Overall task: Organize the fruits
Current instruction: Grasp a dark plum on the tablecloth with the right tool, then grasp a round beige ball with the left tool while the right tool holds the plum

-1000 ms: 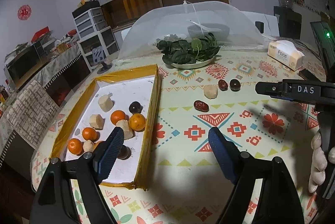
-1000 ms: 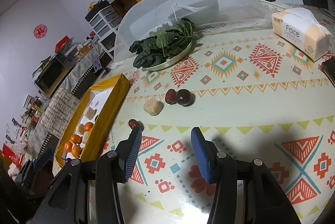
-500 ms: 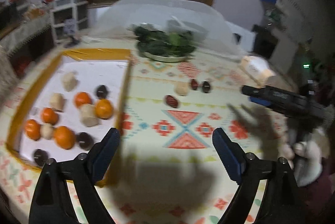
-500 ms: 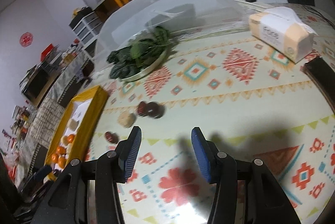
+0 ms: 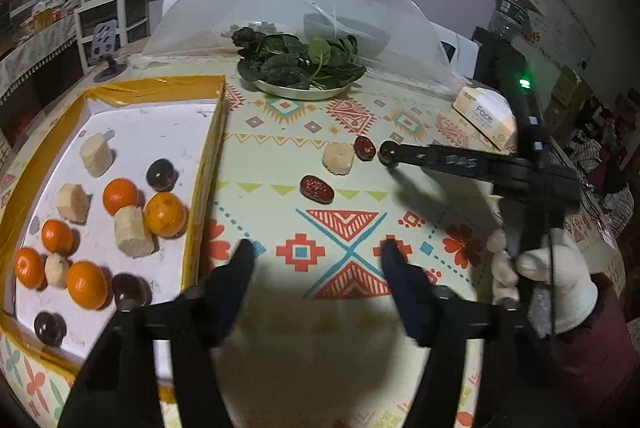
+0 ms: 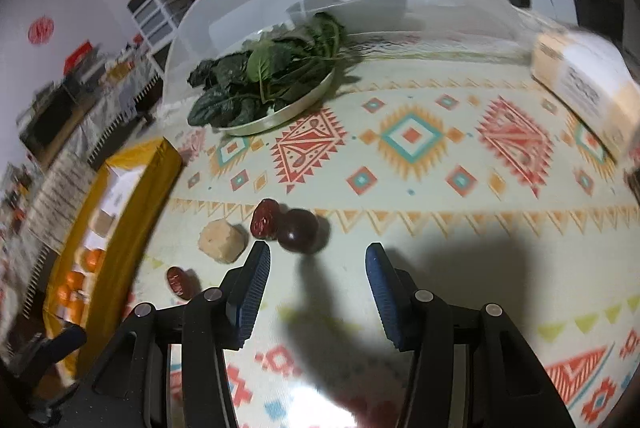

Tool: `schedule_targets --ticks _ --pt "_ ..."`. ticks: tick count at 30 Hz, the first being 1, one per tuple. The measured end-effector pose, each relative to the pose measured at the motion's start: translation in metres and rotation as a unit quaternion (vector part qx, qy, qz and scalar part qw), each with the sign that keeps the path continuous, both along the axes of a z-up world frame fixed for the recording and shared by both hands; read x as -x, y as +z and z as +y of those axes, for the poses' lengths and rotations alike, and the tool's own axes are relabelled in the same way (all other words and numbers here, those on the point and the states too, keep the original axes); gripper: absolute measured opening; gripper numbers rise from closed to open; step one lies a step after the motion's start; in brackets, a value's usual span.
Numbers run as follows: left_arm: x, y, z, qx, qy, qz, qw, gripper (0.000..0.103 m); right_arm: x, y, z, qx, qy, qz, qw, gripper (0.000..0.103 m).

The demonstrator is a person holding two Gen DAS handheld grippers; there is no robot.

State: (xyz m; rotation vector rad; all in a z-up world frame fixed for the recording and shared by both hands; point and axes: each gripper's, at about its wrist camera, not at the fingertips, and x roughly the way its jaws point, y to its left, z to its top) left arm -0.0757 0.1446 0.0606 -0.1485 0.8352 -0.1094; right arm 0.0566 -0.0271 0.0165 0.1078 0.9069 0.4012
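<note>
A yellow-rimmed white tray point(image 5: 208, 163) at the left holds several oranges point(image 5: 164, 214), pale chunks point(image 5: 134, 232) and dark round fruits point(image 5: 162, 175). On the patterned tablecloth lie a pale chunk point(image 5: 338, 159), two red dates point(image 5: 317, 189) point(image 5: 365, 148) and a dark plum point(image 5: 387, 152). My left gripper point(image 5: 316, 260) hovers over bare cloth beside the tray; its jaws are closing with nothing between them. My right gripper point(image 6: 316, 260) is open just short of the plum point(image 6: 299, 230), which touches a date point(image 6: 264, 219). The pads touch nothing.
A plate of spinach point(image 5: 300, 67) sits at the back under the edge of a white mesh food cover point(image 5: 300, 7). A tissue pack point(image 5: 484, 115) lies at the far right. A white-gloved hand point(image 5: 556, 280) holds the right gripper at the right of the left wrist view.
My left gripper swung right, away from the tray, widened a little, then narrowed. My right gripper advanced and dipped toward the plum and dates, which now lie just ahead of its fingertips.
</note>
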Motion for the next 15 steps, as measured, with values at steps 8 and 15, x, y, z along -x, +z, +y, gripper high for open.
schedule_targets --ticks 8,15 --pt "-0.044 -0.001 -0.018 -0.032 -0.012 0.005 0.9994 0.054 -0.012 -0.006 0.019 0.028 0.016 -0.017 0.999 0.039" --pt "-0.093 -0.017 -0.026 -0.033 -0.012 0.036 0.9987 0.054 -0.014 -0.006 0.014 -0.007 0.024 -0.008 1.000 0.027"
